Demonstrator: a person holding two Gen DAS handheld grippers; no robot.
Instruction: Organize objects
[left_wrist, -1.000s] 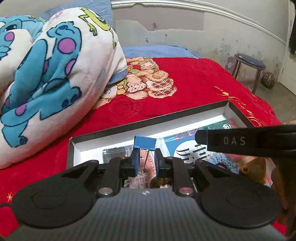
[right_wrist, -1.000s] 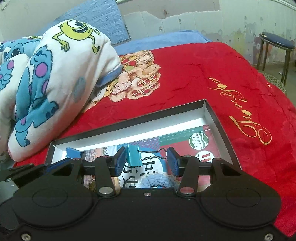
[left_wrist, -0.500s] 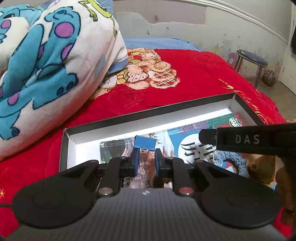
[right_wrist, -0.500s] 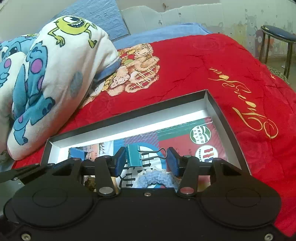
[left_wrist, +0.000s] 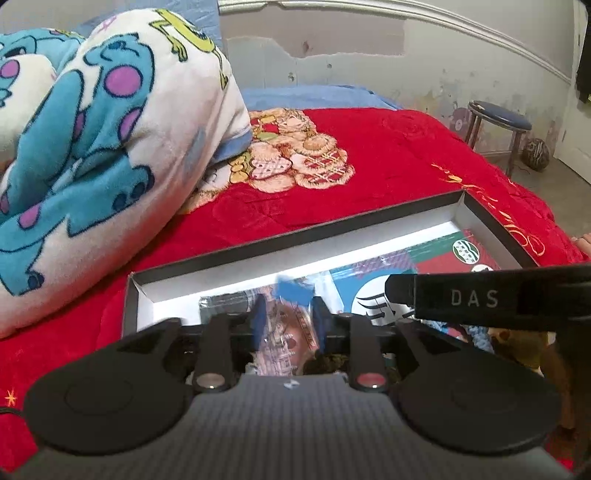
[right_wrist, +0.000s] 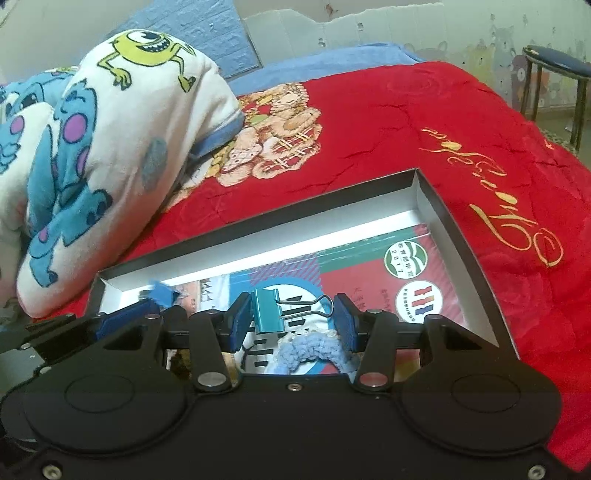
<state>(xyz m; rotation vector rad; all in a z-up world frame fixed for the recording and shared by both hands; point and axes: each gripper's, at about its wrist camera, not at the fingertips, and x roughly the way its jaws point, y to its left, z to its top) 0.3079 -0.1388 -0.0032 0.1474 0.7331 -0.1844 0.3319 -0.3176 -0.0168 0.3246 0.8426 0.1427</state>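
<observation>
left gripper (left_wrist: 288, 317) jaws opening; half a second ago they pinched the blue binder clip (left_wrist: 293, 291) by its wire handles, now the pads stand clear of it and the clip shows as a blur just above and between the tips, over the shallow box (left_wrist: 295, 240); reads as a release, clip dropping into the left part of the box, though its landing spot cannot be told yet; same clip seen as a blue smear from the right wrist view, near the box's left end; judgement: one more item filed, left tool free for the next pick

right gripper (right_wrist: 291, 321) clamped on the teal binder clip (right_wrist: 267, 310), clip body against the left pad, wire loops reaching to the right pad; held over the printed booklet (right_wrist: 369, 280) and a blue crocheted piece (right_wrist: 310, 350) inside the box; likely next to be let go

both tools tilted down toward the box on the red bedspread (right_wrist: 406, 129), side by side, close, holding place
</observation>
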